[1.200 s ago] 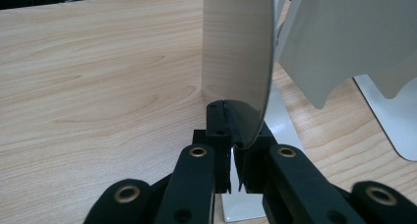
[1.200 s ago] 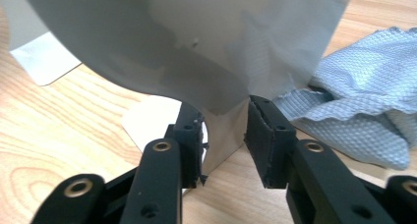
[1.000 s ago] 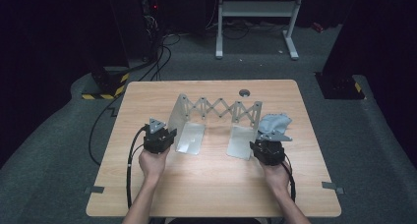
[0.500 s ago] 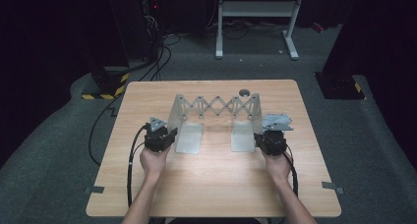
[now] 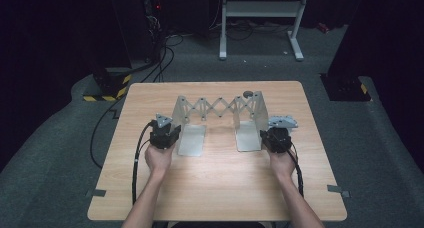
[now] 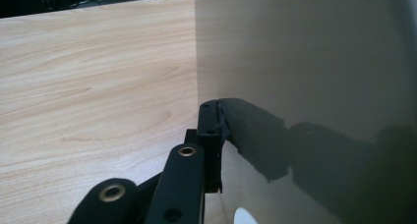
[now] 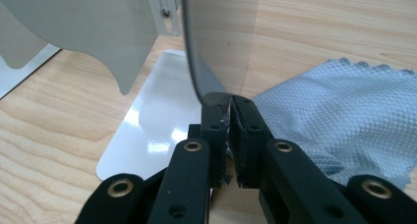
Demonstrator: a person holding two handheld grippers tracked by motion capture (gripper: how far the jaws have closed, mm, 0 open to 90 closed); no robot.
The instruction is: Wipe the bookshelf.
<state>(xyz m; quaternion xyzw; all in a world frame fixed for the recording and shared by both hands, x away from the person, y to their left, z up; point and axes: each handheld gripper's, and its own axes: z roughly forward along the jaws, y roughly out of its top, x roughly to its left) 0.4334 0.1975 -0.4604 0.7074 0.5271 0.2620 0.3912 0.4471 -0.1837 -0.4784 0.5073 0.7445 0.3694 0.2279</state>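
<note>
On the desk (image 5: 215, 188) we pinch the expanding metal rack (image 5: 218, 108) by its end plates. Both the left gripper (image 5: 172, 133) and right gripper (image 5: 267, 133) have jaws closed on thin, stiff, slippery sheet edges; the scissor links likely flex.

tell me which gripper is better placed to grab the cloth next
Right. The right gripper sits beside the cloth, though clamped on the rack's end plate. The left gripper is at the far end.

A metal scissor-link rack (image 5: 218, 119) stands on the wooden table (image 5: 215, 188); the left gripper (image 5: 163, 135) and right gripper (image 5: 276, 139) sit at its two end plates.
</note>
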